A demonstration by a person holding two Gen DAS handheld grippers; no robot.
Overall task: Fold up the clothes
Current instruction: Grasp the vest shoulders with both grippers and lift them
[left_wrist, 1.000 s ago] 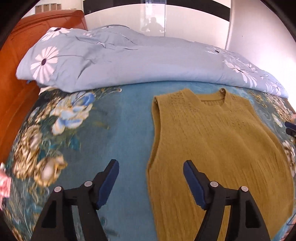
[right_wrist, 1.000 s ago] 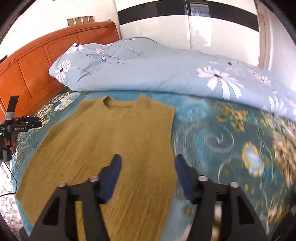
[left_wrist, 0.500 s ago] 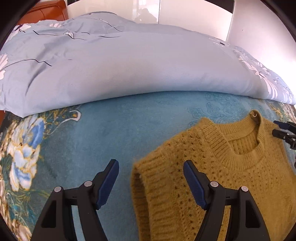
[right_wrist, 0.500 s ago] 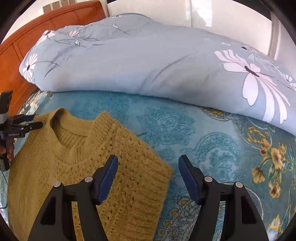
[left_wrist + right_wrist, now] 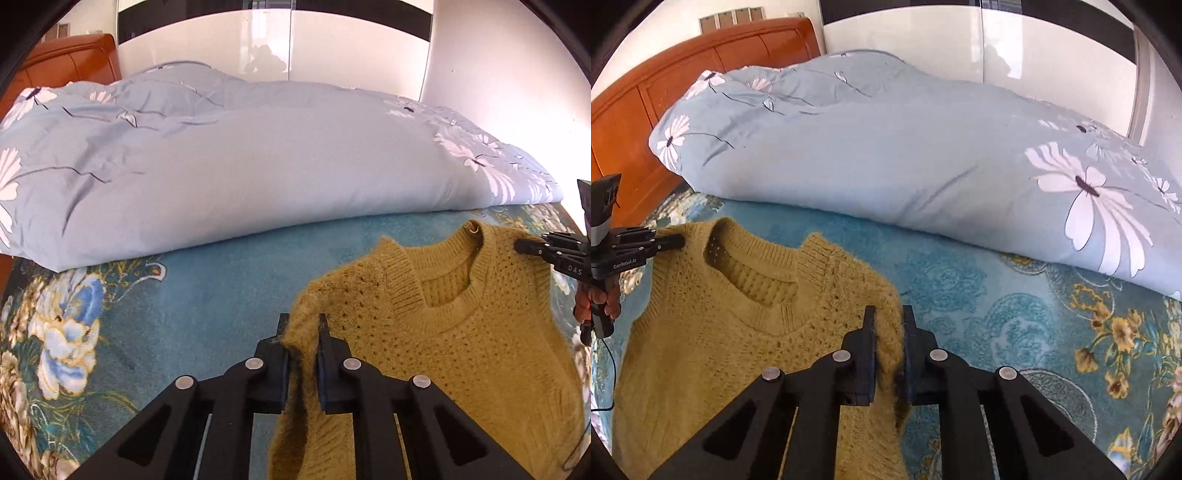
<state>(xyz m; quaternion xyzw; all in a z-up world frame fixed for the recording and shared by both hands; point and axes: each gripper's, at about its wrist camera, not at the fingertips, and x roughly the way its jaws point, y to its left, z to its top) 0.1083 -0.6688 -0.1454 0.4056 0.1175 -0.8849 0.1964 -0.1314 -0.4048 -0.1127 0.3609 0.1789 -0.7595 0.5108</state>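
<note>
On the teal floral bedspread, a mustard-yellow knit sweater vest is lying with its ribbed neckline pointing toward the rolled duvet. The left gripper is pinching the vest's left shoulder corner, its two blue-padded fingers closed down to a narrow gap filled with fuzzy knit, and the fabric there is bunching up off the bedspread. The right gripper is clamping the opposite shoulder in the same way, jaws nearly together with a fold of yarn squeezed between them. Each gripper is also showing at the edge of the other's view, its tips touching the vest beside the collar.

In the right wrist view the vest is spreading down and to the left, its body resting flat on the bedspread. Just beyond the neckline, a light blue duvet printed with white flowers is lying bundled across the bed, resting on the bedspread. Behind it, an orange-brown wooden headboard is standing against a white wall, beside glossy white wardrobe doors.
</note>
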